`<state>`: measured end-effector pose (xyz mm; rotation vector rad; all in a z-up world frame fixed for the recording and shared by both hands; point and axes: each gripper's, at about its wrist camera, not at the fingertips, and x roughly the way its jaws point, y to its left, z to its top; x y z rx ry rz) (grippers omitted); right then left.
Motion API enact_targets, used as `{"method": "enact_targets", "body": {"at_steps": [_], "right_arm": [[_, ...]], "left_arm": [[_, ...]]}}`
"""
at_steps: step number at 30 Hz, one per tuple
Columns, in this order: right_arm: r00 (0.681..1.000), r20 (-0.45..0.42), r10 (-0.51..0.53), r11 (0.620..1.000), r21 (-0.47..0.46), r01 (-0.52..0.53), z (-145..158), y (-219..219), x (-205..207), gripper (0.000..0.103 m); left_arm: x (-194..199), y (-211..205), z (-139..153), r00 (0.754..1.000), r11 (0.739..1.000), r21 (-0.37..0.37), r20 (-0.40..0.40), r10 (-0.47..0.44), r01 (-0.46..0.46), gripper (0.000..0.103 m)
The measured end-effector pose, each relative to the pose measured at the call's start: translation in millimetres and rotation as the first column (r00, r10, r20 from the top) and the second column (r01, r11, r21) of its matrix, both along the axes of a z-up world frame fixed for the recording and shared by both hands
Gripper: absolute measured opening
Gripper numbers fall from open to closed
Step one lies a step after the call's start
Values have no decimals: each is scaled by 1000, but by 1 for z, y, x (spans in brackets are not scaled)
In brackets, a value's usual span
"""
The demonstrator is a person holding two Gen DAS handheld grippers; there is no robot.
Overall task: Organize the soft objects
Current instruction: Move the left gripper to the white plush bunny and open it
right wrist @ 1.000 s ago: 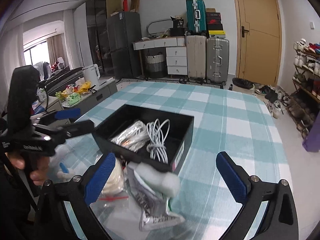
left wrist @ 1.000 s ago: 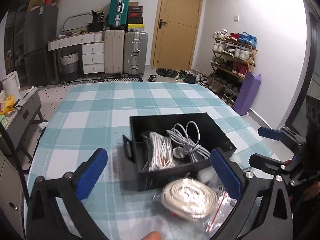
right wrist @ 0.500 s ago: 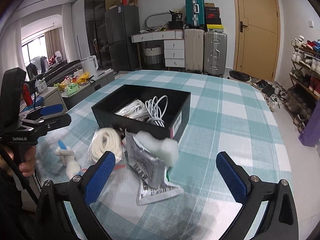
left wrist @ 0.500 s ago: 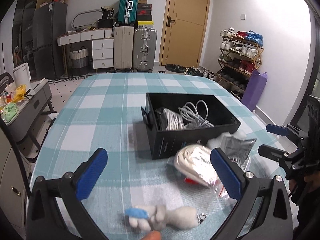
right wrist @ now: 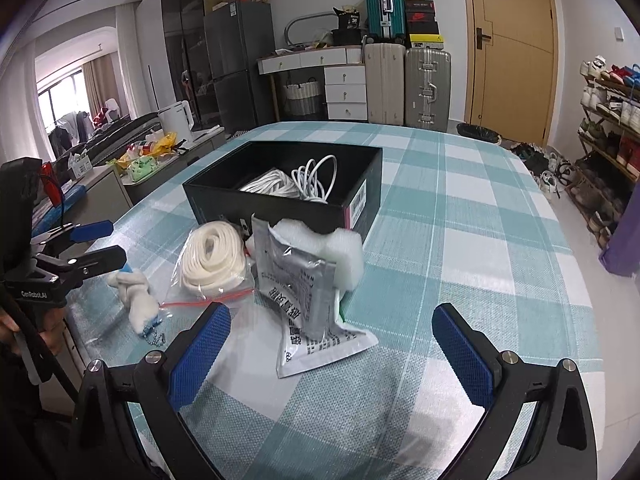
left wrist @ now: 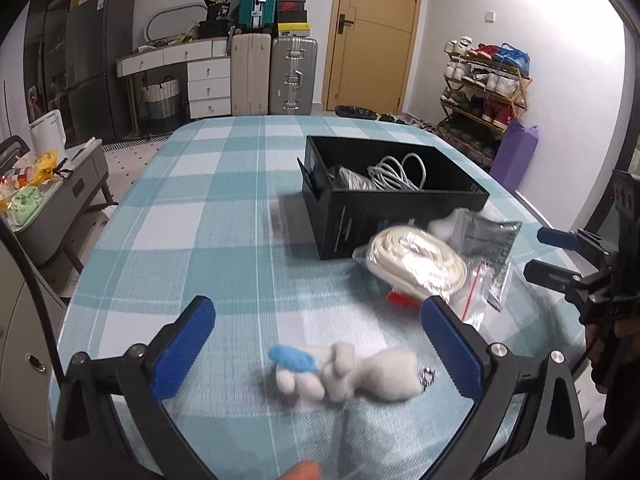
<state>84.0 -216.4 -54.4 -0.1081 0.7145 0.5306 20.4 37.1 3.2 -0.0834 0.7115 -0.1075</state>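
plush toy (left wrist: pixel 344 372) lies between open left gripper (left wrist: pixel 320 350) fingers.

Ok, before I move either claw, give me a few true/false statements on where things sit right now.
1. The black box already holds white cables. True.
2. The left claw is shut on the plush toy. False: it is open, and the toy lies on the cloth between its fingers.
3. The bagged white cord coil lies outside the box. True.
4. The right claw holds the silver pouch. False: it is open and holds nothing.
5. The white foam piece is inside the box. False: it lies in front of it.
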Motion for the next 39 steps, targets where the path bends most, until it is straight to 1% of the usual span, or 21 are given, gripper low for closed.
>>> {"method": "enact_targets", "body": {"at_steps": [6, 11, 14, 18, 24, 28, 31, 33, 35, 37, 39], "right_arm": [[1000, -13, 3, 1000, 4, -3, -5, 3, 1, 102], [1000, -27, 7, 1000, 0, -7, -10, 4, 2, 102], [999, -35, 5, 1000, 1, -5, -12, 4, 3, 102], [999, -45, 5, 1000, -5, -5, -15, 3, 6, 102], [999, -36, 4, 1000, -21, -5, -14, 6, 6, 102], [999, -31, 8, 1000, -17, -9, -14, 9, 9, 102], [999, -33, 12, 1000, -5, -12, -14, 10, 11, 96], [999, -32, 13, 1000, 6, -13, -13, 10, 13, 84], [999, -34, 20, 1000, 14, -19, -13, 12, 15, 75], [999, -31, 28, 999, 22, -28, -13, 14, 15, 71], [999, -28, 38, 999, 37, -37, -12, 16, 15, 63]], "left_arm": [[-7, -3, -8, 999, 999, 15, -21, -33, 33, 103], [-4, -7, -16, 996, 998, -5, -57, -66, 66, 103], [-3, -12, -23, 992, 996, 7, -84, -91, 92, 103], [-1, -16, -30, 987, 994, 15, -119, -105, 107, 103], [1, -20, -37, 983, 992, 22, -143, -119, 123, 103], [3, -18, -39, 980, 992, 4, -155, -123, 125, 103], [3, -16, -40, 980, 992, -1, -154, -124, 126, 103], [3, -16, -40, 980, 992, 1, -154, -123, 125, 103], [3, -16, -40, 980, 992, 6, -154, -124, 126, 103], [2, -16, -40, 980, 992, 9, -155, -126, 129, 103], [3, -17, -40, 979, 991, 13, -158, -128, 131, 103]]}}
